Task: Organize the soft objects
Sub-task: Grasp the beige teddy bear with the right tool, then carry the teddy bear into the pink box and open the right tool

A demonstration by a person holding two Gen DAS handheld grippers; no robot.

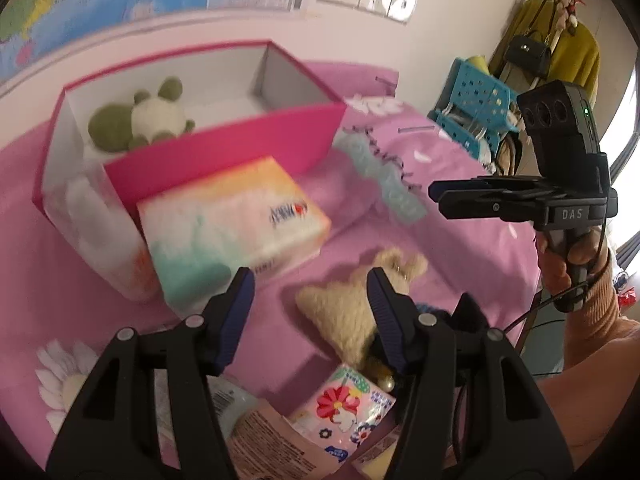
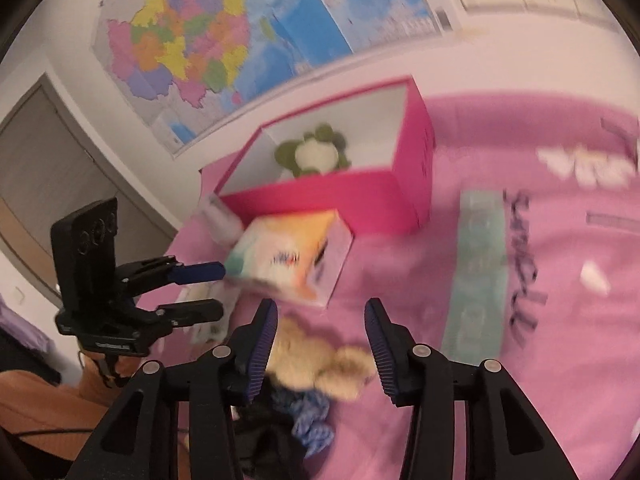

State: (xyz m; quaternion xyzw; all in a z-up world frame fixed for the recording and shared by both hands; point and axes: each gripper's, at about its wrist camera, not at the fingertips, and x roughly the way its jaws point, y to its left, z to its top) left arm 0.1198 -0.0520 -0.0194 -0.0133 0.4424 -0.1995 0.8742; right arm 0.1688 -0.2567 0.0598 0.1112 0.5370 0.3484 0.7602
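Tissue pack (image 1: 236, 224) frame centre, against pink box (image 1: 224, 152) holding panda plush (image 1: 140, 120); we log left gripper (image 1: 310, 300) and right gripper (image 2: 320, 336) both parted, empty

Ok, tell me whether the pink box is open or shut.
Open. The pink box has no lid on; its white inner walls show, and a green-and-white plush toy lies inside, visible from above in both views.

Both tools are black plastic. The left claw (image 1: 310, 316) has two forked arms with silver round screws and ribbed dark-blue pads on its fingers (image 1: 240, 300). The right claw (image 2: 322, 340) is built alike. Its boxy top shows three round lenses and a small green light, its housing reads "DAS", and a thin black cable trails along an orange ribbed sleeve (image 1: 600, 304).
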